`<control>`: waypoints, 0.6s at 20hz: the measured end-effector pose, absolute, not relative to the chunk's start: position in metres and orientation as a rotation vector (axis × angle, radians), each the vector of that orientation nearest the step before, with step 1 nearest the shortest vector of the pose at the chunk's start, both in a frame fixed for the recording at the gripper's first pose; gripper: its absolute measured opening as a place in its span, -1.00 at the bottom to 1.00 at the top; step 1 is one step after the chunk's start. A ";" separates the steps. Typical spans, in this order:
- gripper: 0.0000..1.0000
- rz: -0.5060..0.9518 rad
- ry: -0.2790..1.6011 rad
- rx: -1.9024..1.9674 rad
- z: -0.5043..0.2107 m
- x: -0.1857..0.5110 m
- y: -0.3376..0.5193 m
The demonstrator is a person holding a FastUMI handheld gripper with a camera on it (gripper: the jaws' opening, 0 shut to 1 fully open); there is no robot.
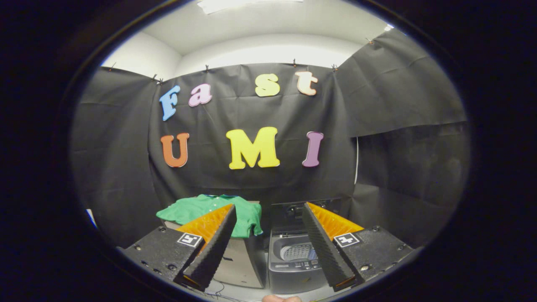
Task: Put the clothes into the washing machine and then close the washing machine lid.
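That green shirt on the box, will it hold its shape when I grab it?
Probably not. The green shirt drapes over the box edge, so it likely sags and trails. It looks light. The open gripper may pinch only one layer.

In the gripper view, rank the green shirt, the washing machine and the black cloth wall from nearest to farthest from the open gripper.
The gripper is open, holding nothing.
1. Washing machine: just ahead, lid up, drum showing between the fingers.
2. Green shirt: draped on a box left of the machine, behind the left finger; too close to the machine to rank firmly.
3. Black cloth wall: clearly farthest, behind both.
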State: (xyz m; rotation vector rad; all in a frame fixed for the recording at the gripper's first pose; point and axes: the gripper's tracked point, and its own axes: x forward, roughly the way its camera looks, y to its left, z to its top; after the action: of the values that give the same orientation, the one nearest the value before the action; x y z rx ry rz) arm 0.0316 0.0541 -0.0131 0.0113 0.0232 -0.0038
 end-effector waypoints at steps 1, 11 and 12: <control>0.98 0.000 0.023 0.008 -0.012 0.037 0.065; 0.98 0.094 0.084 0.003 0.000 0.100 0.184; 0.98 0.108 0.107 0.001 -0.001 0.109 0.194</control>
State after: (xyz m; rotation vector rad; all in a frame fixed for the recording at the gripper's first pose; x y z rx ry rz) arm 0.1093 0.1943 -0.0009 0.0008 0.1073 0.1077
